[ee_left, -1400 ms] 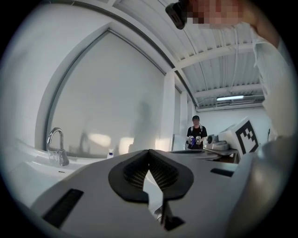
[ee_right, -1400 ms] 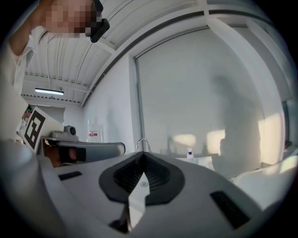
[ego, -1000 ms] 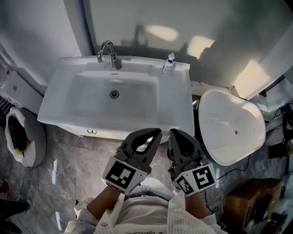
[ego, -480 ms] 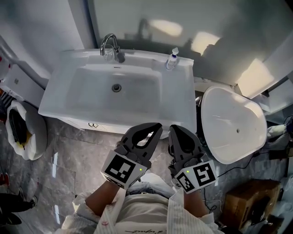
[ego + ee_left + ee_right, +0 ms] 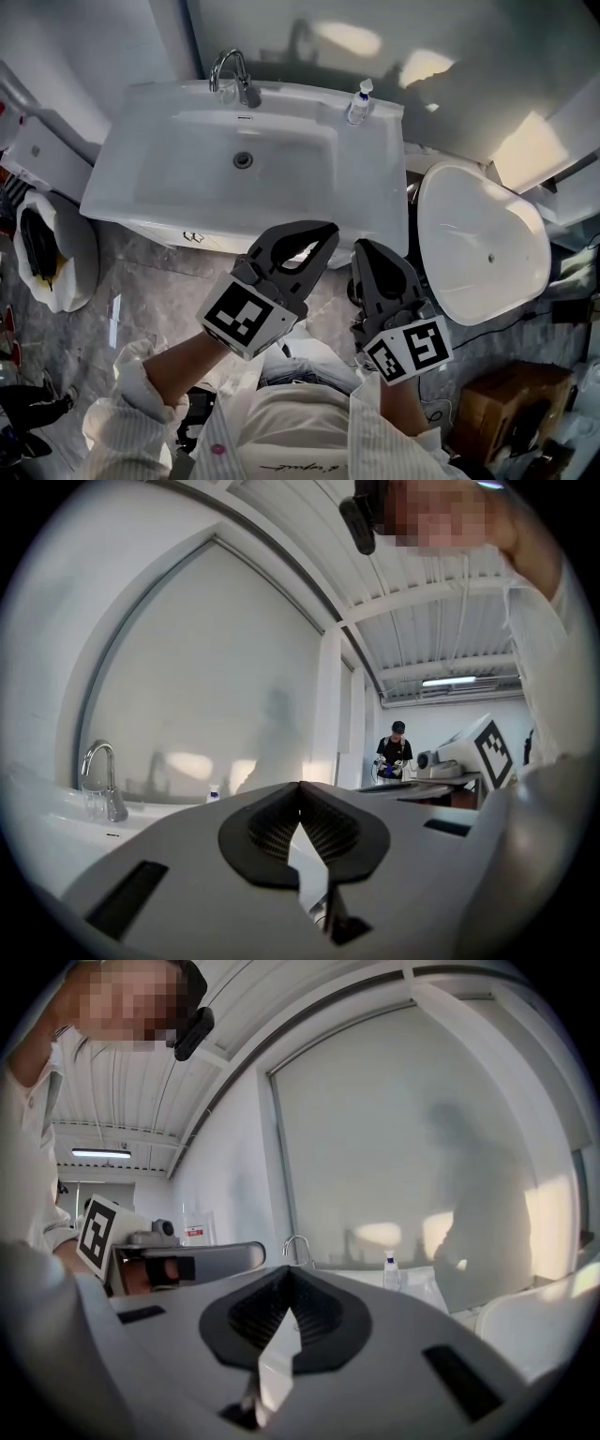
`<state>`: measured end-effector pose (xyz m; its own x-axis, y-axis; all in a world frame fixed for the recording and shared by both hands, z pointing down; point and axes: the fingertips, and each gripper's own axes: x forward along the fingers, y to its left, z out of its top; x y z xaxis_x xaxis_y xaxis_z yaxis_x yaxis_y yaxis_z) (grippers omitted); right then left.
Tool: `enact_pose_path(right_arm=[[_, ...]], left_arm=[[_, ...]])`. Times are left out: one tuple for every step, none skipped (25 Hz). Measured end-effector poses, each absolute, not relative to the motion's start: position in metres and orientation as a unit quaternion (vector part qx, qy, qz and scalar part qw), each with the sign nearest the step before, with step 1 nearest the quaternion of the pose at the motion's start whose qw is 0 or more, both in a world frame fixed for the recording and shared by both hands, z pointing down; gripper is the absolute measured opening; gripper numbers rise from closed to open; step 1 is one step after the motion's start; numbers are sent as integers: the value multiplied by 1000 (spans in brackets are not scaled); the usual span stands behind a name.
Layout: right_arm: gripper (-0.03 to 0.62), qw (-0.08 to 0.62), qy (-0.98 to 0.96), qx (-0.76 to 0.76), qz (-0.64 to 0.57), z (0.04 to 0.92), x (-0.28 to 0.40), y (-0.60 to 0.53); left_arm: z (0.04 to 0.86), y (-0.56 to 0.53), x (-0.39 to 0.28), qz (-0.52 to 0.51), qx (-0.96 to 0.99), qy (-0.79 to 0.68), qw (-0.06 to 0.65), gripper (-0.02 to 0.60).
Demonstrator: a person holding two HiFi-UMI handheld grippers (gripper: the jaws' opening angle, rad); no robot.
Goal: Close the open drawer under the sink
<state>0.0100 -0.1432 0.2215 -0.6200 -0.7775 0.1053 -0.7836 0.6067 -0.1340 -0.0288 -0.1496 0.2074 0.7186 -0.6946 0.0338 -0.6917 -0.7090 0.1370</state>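
- Starting close in: holding left gripper [image 5: 324,231] clenched on nothing, with right gripper [image 5: 362,247] just beside it at 3 o'clock, likewise clenched and empty.
- Looking past the tips toward 11 o'clock: spotting the drawer [image 5: 216,243] as a thin white strip under the sink [image 5: 375,202] front rim, small dark handle on it. Cannot tell from above how far out it stands.
- Judging it rigid and smooth-faced, probably on runners: no need to grasp, better to press flat mid-front near the handle to avoid skewing it.
- Minding the sink rim overhanging directly above.
- Noting open marble floor [image 5: 159,300] before the drawer, bin [image 5: 47,267] at 9 o'clock, toilet [image 5: 483,244] close at 3 o'clock.
- Farthest, at 12 o'clock: faucet [image 5: 234,75] and bottle [image 5: 359,101], well apart from the action.
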Motion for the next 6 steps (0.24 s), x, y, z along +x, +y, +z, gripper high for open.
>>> enact_pose_path(right_arm=[[9,19,-896,435,83,221,11,-143],[9,19,-896,436,81,220,11,-144],[9,19,-896,437,79,220,12,-144],[9,19,-895,439,76,219,14,-145],[9,19,-894,442,73,217,15,-146],[9,18,-893,444,70,216,17,-146]], left_arm=[[207,-151,-28,-6,927,-370,67,15],[207,-152,-26,-3,929,-364,64,15],[207,-153,-25,1,932,-358,58,15],[206,-154,-23,3,934,-352,51,15],[206,-156,-21,5,937,-346,42,15],[206,-157,-20,7,940,-340,33,15]])
